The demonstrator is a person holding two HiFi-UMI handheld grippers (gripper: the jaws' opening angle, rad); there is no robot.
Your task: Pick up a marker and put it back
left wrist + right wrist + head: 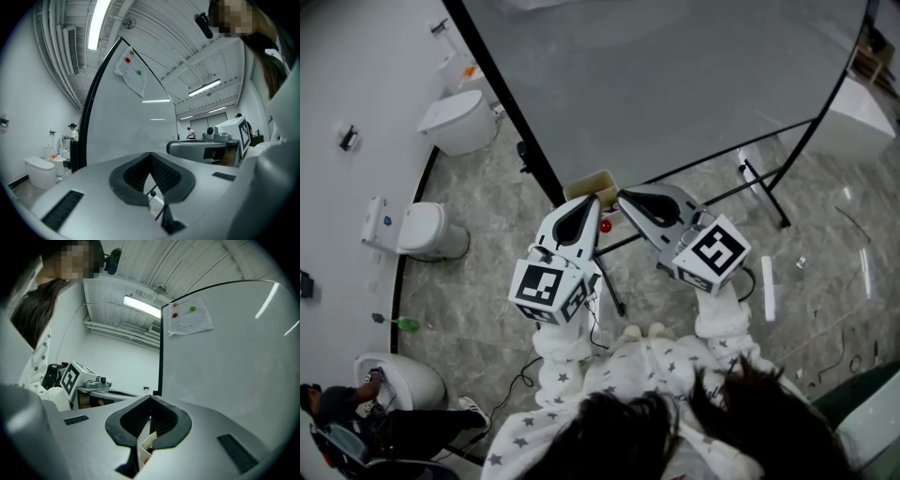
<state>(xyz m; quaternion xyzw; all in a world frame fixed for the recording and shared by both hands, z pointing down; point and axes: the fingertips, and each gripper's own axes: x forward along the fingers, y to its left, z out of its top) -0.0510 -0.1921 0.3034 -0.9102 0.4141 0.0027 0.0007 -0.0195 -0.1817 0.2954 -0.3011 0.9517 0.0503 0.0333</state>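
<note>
My two claws, left claw [151,154] and right claw [150,398], are both pinched together and empty, just below the one cream tray [586,190]. One red tip [606,226], probably the marker, sits just below that tray.

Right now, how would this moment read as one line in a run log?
left gripper: shut, empty | right gripper: shut, empty | both: facing whiteboard | box: at whiteboard's lower edge

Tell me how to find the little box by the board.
Look at the big whiteboard with the black frame. At its bottom edge sits a small tan box, the only tan thing there, with a tiny red thing beside it.
</note>
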